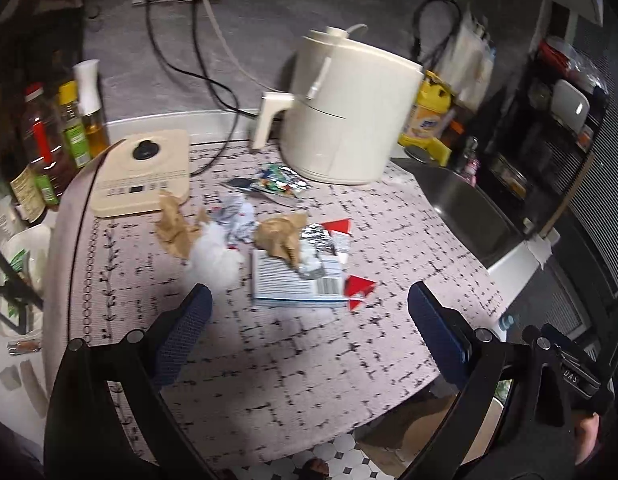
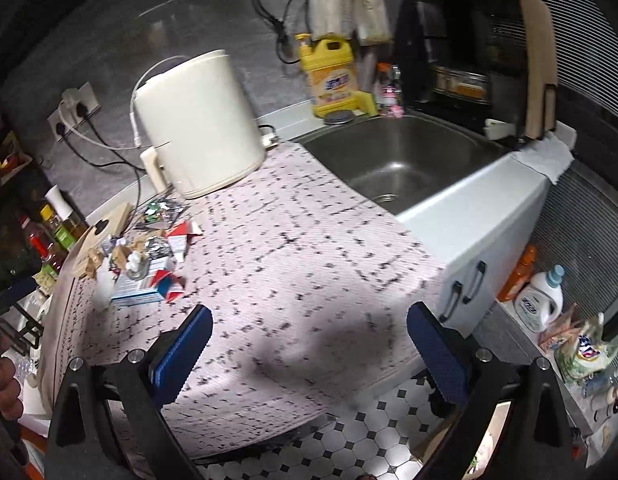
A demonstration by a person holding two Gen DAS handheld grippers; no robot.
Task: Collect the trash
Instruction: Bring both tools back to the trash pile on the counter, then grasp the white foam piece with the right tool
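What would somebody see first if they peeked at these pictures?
Probably the heap of trash in the middle of the patterned mat: crumpled paper, foil and wrappers. Behind it stands a big cream pot, and a steel sink sits to the right.

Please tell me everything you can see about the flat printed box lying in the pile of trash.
The flat printed box looks like thin cardboard, white with small printed text, a blue lower edge and a barcode at one corner. It lies flat on the patterned cloth. Crumpled brown paper and crumpled foil rest on its far end; red-and-white scraps lie beside it.
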